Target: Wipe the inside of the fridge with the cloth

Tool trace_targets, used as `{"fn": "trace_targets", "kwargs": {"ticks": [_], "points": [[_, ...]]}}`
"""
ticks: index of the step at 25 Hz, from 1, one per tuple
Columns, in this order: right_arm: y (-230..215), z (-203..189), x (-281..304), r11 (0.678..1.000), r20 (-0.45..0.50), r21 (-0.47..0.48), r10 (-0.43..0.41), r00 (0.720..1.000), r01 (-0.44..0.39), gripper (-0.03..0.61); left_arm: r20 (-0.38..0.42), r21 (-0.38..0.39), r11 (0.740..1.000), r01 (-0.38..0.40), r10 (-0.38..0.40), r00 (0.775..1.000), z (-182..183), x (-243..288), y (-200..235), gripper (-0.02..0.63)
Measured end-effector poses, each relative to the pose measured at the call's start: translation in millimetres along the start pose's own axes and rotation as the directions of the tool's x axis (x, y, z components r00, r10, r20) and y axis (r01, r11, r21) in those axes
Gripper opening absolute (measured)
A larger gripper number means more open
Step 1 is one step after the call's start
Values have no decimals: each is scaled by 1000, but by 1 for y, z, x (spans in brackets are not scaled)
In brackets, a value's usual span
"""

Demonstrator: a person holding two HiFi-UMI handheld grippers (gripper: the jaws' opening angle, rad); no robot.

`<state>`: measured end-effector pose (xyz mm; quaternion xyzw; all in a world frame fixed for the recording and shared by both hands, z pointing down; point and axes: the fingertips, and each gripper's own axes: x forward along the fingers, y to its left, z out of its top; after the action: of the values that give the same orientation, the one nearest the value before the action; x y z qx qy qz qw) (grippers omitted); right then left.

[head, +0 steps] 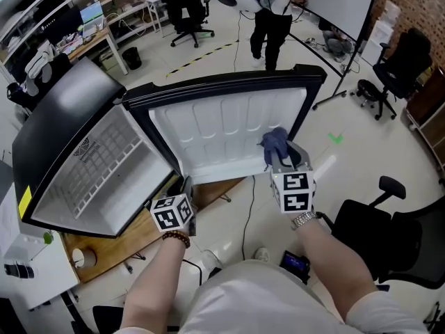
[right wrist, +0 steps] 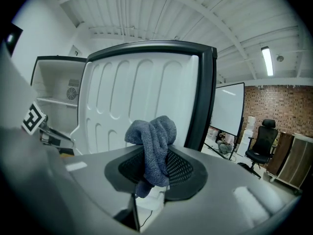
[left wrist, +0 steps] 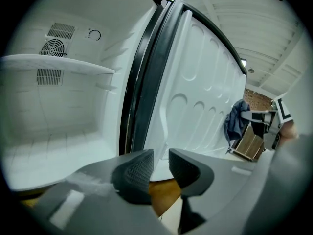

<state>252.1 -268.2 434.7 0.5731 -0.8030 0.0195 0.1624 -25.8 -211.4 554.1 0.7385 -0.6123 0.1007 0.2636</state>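
Observation:
The small fridge [head: 104, 165] stands with its door [head: 222, 131] swung wide, so the white inner liner faces me. My right gripper [head: 281, 160] is shut on a blue-grey cloth [head: 274, 143], which is bunched between the jaws close to the right part of the door liner. In the right gripper view the cloth [right wrist: 154, 141] sticks up from the gripper [right wrist: 155, 166] in front of the door [right wrist: 132, 97]. My left gripper [head: 182, 193] hangs low by the hinge side. Its jaws [left wrist: 160, 166] stand a little apart with nothing between them. A glass shelf [left wrist: 54, 65] crosses the fridge cavity.
The fridge rests on a wooden board [head: 139, 239]. A black cable [head: 245, 214] runs over the floor beneath the door. A black office chair [head: 389, 235] stands close at my right. A person [head: 274, 12] stands behind the fridge, with another chair [head: 396, 68] farther right.

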Motion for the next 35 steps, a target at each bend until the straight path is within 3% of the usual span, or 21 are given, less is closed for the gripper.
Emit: {"fn": "trace_targets", "kwargs": {"ticks": [5,10,12,16,21,26,29,33,35], "points": [[37,3,-10,995,20,-26,92,996,-92,98,-28,-76,997,13,-15,1000,-21,-2,-4,108],[88,12,-19,976,30,-73,208,978,-206,97,-39,-200,976,80,-90,995,-32,9,-21,122],[101,16,-22,968,36,-88,237,971,-234,98,-22,-284,952,112,-124,992,-31,16,-27,132],[118,21,-27,957,37,-118,271,962,-265,98,37,-446,879,167,-169,985,-27,26,-30,135],[120,17,-28,953,25,-132,277,961,-271,98,119,-552,804,221,-186,975,-16,32,-29,135],[121,12,-28,953,12,-129,279,960,-275,98,138,-610,764,210,-159,978,-19,32,-20,87],[127,9,-28,950,6,-127,288,958,-285,98,153,-650,728,219,-157,976,-21,34,-17,98],[133,6,-29,945,0,-132,301,954,-298,98,165,-655,722,222,-150,975,-17,35,-16,76],[136,4,-31,943,-4,-134,306,952,-304,97,180,-671,704,233,-150,972,-15,36,-15,62]]}}
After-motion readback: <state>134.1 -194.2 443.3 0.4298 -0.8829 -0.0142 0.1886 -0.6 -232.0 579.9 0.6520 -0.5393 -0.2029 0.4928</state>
